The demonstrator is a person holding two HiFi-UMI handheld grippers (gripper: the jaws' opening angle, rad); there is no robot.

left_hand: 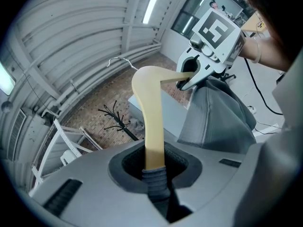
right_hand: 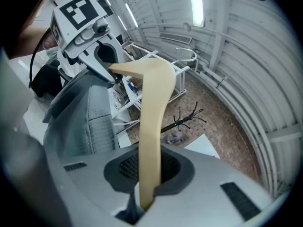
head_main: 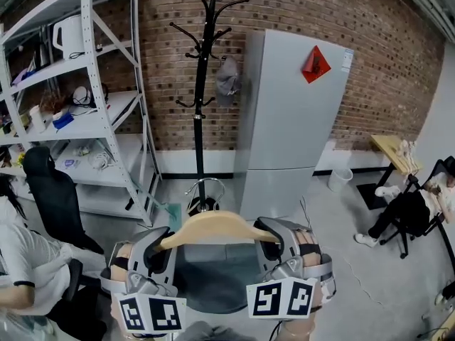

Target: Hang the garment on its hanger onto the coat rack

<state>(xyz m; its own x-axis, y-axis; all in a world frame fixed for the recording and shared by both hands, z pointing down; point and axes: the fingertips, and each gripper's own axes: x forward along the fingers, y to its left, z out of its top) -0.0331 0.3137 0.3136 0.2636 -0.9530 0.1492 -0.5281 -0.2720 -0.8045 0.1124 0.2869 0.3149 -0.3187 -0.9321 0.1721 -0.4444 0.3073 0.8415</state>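
Observation:
A pale wooden hanger (head_main: pixel 217 227) with a wire hook (head_main: pixel 202 187) is held level low in the head view. A grey garment (head_main: pixel 213 279) hangs from it. My left gripper (head_main: pixel 161 250) is shut on the hanger's left end and my right gripper (head_main: pixel 274 241) on its right end. In the left gripper view the hanger (left_hand: pixel 152 122) runs out of the jaws (left_hand: pixel 154 174) toward the right gripper (left_hand: pixel 210 56), with grey cloth (left_hand: pixel 218 122) draped below. The right gripper view shows the hanger (right_hand: pixel 152 126) in its jaws (right_hand: pixel 147 193). The black coat rack (head_main: pixel 202 91) stands ahead by the brick wall.
A grey fridge (head_main: pixel 293 126) stands right of the rack and metal shelving (head_main: pixel 78 84) left of it. One person (head_main: pixel 20 261) sits at the left by a black chair (head_main: pixel 54 197). Another person (head_main: pixel 398 215) sits at the right near a small table (head_main: pixel 391 148). A white bin (head_main: pixel 340 180) is beside the fridge.

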